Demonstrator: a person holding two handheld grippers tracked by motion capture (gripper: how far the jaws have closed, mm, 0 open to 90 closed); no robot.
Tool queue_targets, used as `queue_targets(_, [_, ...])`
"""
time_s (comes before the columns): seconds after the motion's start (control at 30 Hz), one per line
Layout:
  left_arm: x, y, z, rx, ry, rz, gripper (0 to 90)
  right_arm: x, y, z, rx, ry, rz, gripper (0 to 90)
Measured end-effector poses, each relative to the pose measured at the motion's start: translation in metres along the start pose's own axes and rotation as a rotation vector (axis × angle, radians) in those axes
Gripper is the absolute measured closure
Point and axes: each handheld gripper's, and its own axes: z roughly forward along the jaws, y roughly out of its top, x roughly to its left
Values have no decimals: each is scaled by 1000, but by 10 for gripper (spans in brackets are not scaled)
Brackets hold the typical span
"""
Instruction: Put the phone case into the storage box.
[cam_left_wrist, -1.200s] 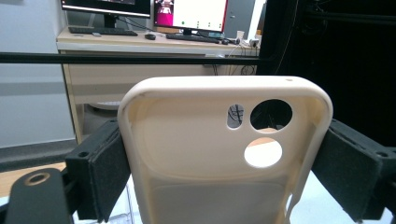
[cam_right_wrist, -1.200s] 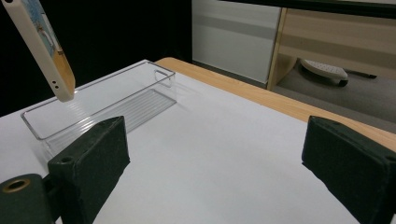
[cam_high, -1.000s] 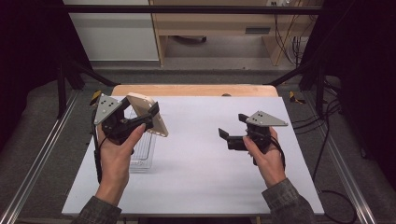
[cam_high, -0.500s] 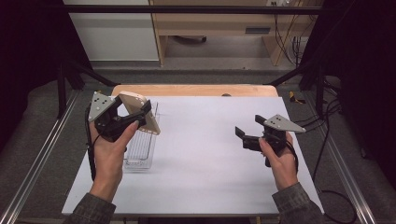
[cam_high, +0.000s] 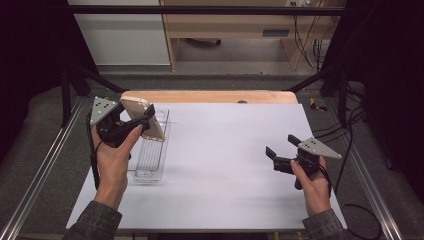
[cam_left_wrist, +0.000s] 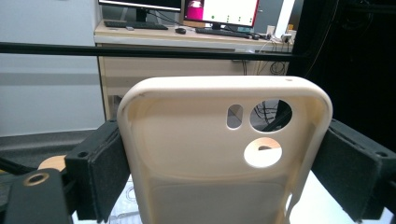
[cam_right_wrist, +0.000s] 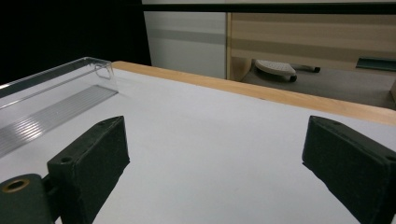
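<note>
From above, the left tool (cam_high: 131, 125) holds a cream phone case (cam_high: 144, 119) aloft over the far end of the clear tray (cam_high: 150, 155), whose long axis runs away from the person. Along the left tool, both pads clamp the case's (cam_left_wrist: 224, 154) side edges. Along the right tool (cam_right_wrist: 224, 177), its jaws stand wide and empty, the tray (cam_right_wrist: 51, 107) well off to its left.

Layout of the table (cam_high: 215, 165): the clear tray (cam_high: 150, 150) lies on its left half, running front to back. Above the tray's far end, the left gripper (cam_high: 142, 122) carries the phone case (cam_high: 145, 117) between its jaws. The right gripper (cam_high: 280, 150) is well apart, over the table's right side, nearer the front edge.
</note>
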Motion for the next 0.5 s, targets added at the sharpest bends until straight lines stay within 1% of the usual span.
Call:
queue_targets(0.07, [1,-1,2,-1,0,-2,110,-2,-6,-4,-3,1,12,67])
queue_targets(0.13, [2,-3,5,3,8,0,110,-2,-12,-8,-6,2,14,64])
queue_targets(0.23, [3,-5,10,11,13,-6,110,-3,-22,-14,-11,8,39,62])
queue_targets(0.3, [3,-6,14,14,15,-3,110,-2,-28,-16,-7,11,45,60])
queue_targets(0.43, [3,-7,19,17,22,12,110,-3,-38,-20,-24,16,56,56])
queue_targets(0.5, [4,-8,23,21,27,5,110,-2,-42,-20,-26,21,53,55])
